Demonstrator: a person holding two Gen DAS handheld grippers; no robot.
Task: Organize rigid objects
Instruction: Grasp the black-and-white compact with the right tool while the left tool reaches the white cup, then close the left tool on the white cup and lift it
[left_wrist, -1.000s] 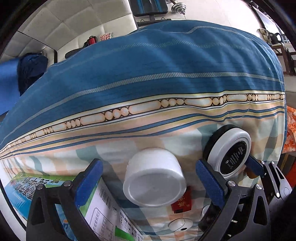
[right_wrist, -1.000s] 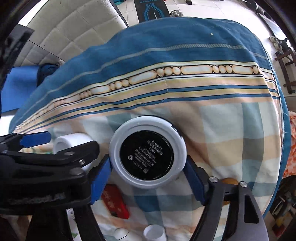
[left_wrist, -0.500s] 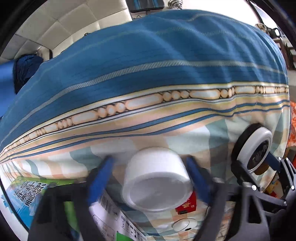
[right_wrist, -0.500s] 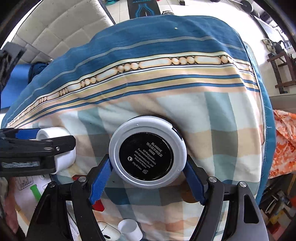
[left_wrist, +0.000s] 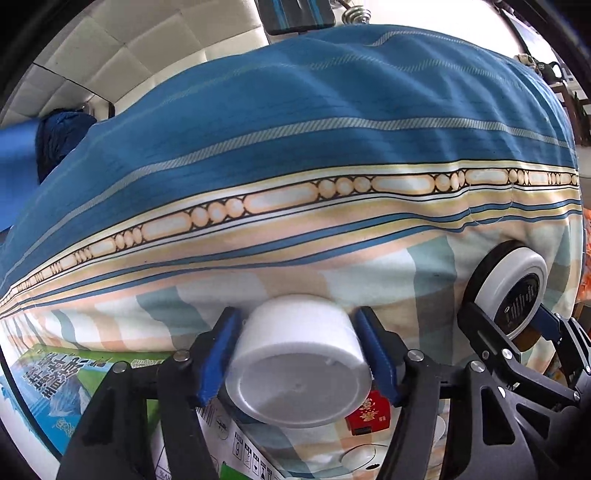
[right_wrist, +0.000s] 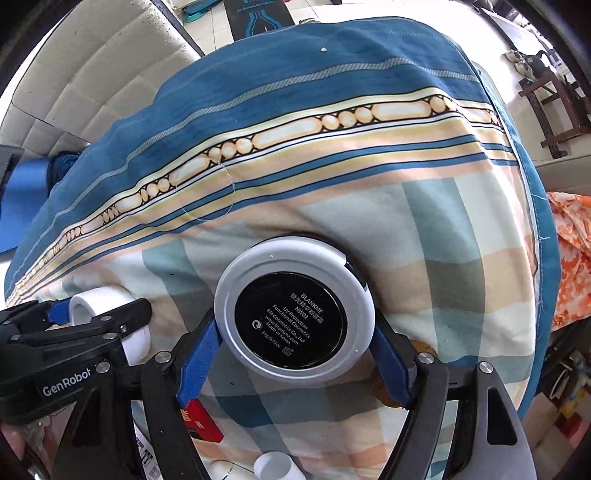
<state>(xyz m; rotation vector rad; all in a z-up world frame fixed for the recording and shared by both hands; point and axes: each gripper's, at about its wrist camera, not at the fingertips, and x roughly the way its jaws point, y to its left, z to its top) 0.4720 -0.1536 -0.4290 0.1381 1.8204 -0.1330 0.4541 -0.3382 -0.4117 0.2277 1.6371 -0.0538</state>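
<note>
Black label (right_wrist: 290, 325) reads "BLANKME NW01".

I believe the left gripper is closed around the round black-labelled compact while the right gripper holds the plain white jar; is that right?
Not quite: the objects are swapped. The left wrist view shows the left gripper closed around the plain white jar, its fingers having just closed in on it. The right wrist view shows the right gripper holding the round black-labelled compact.
</note>
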